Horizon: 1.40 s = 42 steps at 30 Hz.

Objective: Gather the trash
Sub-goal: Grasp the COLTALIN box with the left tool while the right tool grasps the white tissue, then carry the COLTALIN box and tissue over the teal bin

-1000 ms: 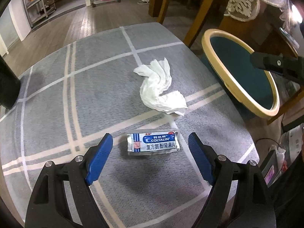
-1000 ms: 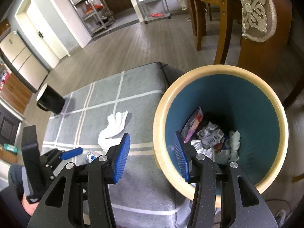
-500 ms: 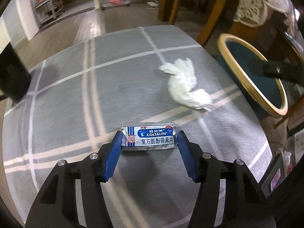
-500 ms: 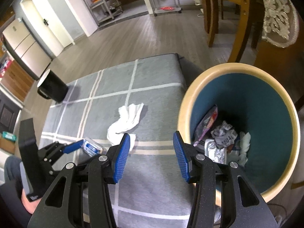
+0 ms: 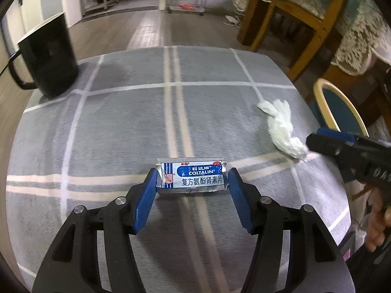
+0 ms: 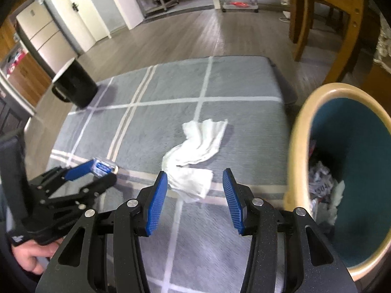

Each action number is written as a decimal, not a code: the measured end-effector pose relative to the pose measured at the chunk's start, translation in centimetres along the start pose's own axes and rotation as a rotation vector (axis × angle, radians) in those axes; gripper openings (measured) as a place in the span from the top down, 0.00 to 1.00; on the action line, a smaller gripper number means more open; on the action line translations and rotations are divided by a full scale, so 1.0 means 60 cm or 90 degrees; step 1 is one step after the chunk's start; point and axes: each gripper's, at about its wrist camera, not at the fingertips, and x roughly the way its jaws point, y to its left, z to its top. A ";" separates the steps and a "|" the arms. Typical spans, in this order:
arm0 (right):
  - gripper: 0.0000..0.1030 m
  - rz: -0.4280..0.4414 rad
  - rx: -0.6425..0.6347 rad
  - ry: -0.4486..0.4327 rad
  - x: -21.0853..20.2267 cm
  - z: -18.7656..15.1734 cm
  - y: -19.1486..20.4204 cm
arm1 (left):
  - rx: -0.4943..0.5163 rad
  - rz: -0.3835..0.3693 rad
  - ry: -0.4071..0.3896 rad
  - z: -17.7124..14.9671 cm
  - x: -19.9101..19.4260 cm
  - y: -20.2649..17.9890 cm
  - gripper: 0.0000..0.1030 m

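A silver and blue medicine blister pack [image 5: 191, 179] is held between the blue pads of my left gripper [image 5: 191, 185], just above the grey checked cloth; the pack also shows in the right wrist view [image 6: 103, 167]. A crumpled white tissue [image 6: 195, 153] lies on the cloth near the right edge, and shows in the left wrist view [image 5: 283, 128]. My right gripper [image 6: 195, 185] is open, its pads on either side of the tissue's near end. A teal bin with a cream rim [image 6: 300, 131] holds several pieces of trash to the right.
A black mug [image 5: 48, 56] stands at the far left corner of the table [image 5: 122, 127], also seen in the right wrist view [image 6: 74, 85]. Wooden chairs [image 5: 293, 12] stand behind the table at the right. The bin's rim [image 5: 342, 102] is beside the table's right edge.
My left gripper closed on the blister pack and swung left. My right gripper moved from over the bin to the tissue, staying open.
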 end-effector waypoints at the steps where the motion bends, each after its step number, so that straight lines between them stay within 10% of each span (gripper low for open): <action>1: 0.52 -0.003 -0.008 0.001 0.004 0.001 0.006 | -0.003 0.002 -0.002 -0.002 -0.002 0.008 0.44; 8: 0.53 -0.044 -0.116 -0.002 0.040 0.004 0.059 | -0.010 0.008 -0.005 -0.009 -0.003 0.021 0.44; 16: 0.90 -0.042 -0.152 0.001 0.054 -0.003 0.062 | -0.007 0.011 -0.008 -0.007 -0.003 0.013 0.44; 42: 0.91 -0.075 -0.029 -0.145 -0.155 -0.025 -0.057 | 0.071 -0.045 -0.059 0.044 -0.049 -0.112 0.44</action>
